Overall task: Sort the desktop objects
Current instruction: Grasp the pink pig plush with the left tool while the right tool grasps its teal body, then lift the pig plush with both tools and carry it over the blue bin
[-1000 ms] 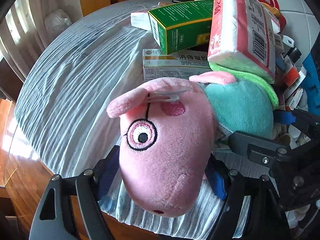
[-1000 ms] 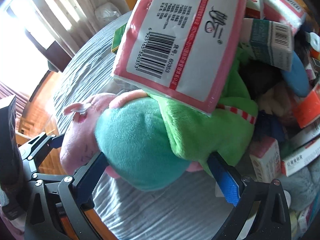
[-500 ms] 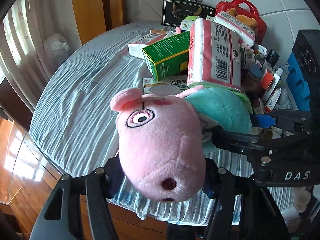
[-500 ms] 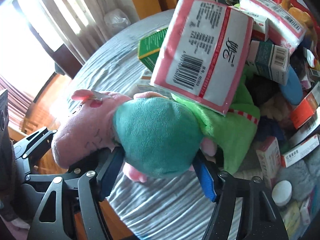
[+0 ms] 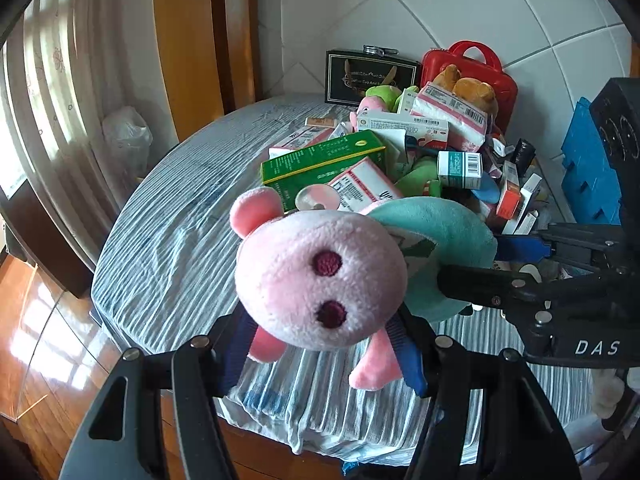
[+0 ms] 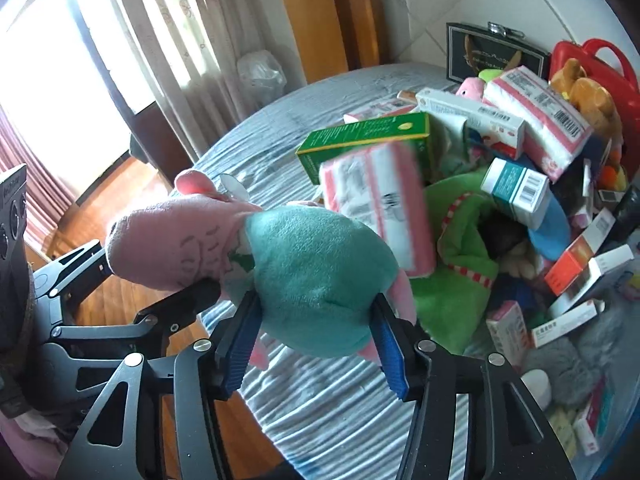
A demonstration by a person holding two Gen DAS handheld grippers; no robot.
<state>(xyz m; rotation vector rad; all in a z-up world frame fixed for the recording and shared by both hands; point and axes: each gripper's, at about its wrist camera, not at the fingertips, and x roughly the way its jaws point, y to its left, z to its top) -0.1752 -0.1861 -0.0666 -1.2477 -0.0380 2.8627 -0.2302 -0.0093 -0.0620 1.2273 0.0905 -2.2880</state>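
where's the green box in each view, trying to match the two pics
Left wrist view: the green box lies just above centre, behind the pink pig plush, at the near edge of the pile.
Right wrist view: green box sits above centre, behind the blurred pink tissue pack.
Shared landmark: the red case against the tiled wall, upper right in both.

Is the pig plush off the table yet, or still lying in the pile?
Off the table. The pig plush hangs above the striped cloth, left tool clamping its head, right tool its teal body.
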